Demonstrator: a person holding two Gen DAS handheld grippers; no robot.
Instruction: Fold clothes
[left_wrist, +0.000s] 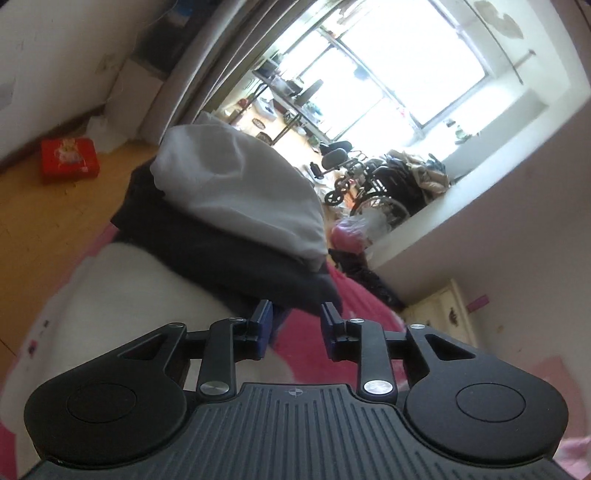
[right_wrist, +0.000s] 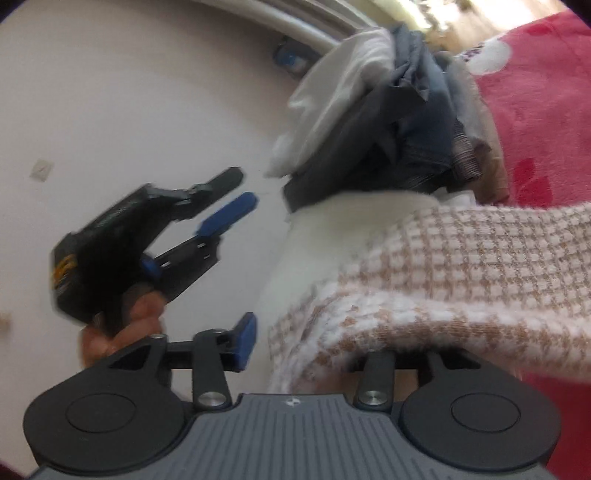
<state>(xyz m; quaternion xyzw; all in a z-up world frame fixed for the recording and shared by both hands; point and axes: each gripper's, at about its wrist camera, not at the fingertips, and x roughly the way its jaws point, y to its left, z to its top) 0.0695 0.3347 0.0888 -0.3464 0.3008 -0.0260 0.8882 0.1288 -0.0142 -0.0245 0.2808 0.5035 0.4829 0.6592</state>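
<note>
Left gripper (left_wrist: 297, 325): I see jaws apart, empty, near folded stack (left_wrist: 236, 206).
Right gripper (right_wrist: 317, 343): my checked sweater (right_wrist: 461, 280) drapes it; grip unclear.

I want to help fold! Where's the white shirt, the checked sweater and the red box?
white shirt (left_wrist: 236, 188): left wrist view, middle of its top.
checked sweater (right_wrist: 461, 273): right wrist view, its knit middle.
red box (left_wrist: 69, 159): left wrist view, its lid.

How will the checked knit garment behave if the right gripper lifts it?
Likely floppy: the checked knit garment already drapes over the right gripper, hiding one of its fingers. Its fuzzy, thick weave probably grips rather than slips. It will likely sag and stretch from a single hold.
</note>
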